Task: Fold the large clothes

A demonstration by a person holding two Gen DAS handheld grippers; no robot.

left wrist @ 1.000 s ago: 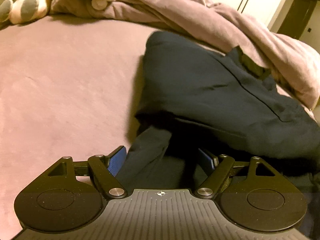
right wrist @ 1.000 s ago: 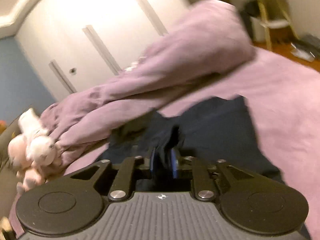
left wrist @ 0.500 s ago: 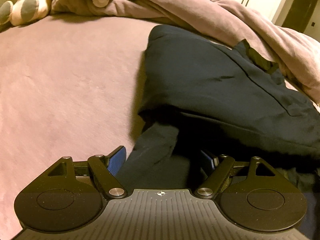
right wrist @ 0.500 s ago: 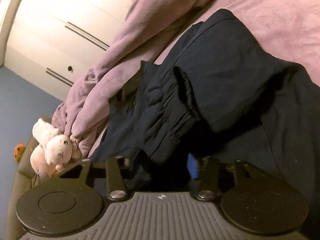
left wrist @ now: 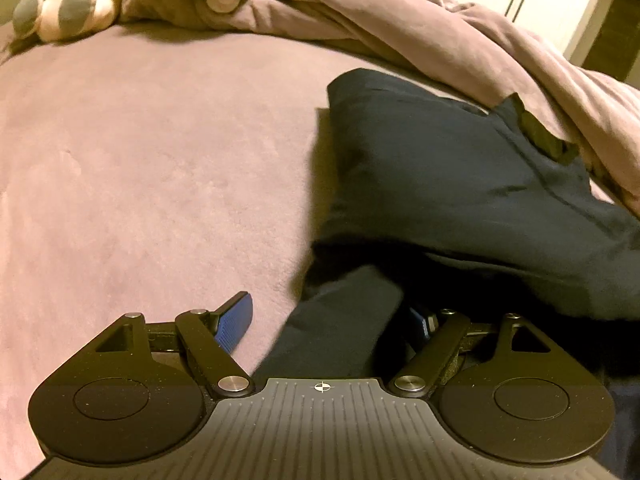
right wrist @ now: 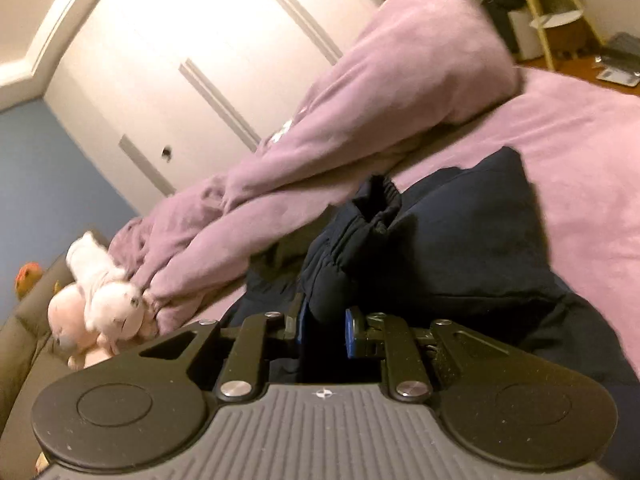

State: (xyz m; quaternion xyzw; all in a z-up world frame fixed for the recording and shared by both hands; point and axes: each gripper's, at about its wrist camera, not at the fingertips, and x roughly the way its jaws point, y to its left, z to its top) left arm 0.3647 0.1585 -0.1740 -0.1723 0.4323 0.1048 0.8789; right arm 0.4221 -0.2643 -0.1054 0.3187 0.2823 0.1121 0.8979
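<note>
Dark navy trousers (left wrist: 460, 184) lie part-folded on the mauve bed sheet (left wrist: 160, 168), their far edge tucked against the rumpled mauve duvet (left wrist: 440, 40) that runs along the bed's far side. All places below are taken from the trousers.

Left gripper (left wrist: 332, 320): jaws stand wide apart. A loose trouser leg (left wrist: 344, 320) runs between them toward the camera, but the near-side blue pad (left wrist: 236, 320) sits clear on the sheet, not on cloth. The other pad is half hidden by fabric; contact there cannot be told. No grip.

Right gripper (right wrist: 323, 326): jaws are closing, with a bunched fold of the navy cloth between the blue pads. The pads appear to press it. The ribbed elastic cuff or waistband (right wrist: 380, 204) stands up just beyond that fold.

Key relation: in the left view the folded bulk lies ahead and to the right of the left gripper, its long axis running from lower right to upper left, away from the camera. The stray leg lies along the left gripper's pointing line.

Judgement: the right hand is nearer the cuff end and has the hold; the left is nearer the loose leg.

Plush toys (left wrist: 72, 4) sit beyond the trousers, well apart.
</note>
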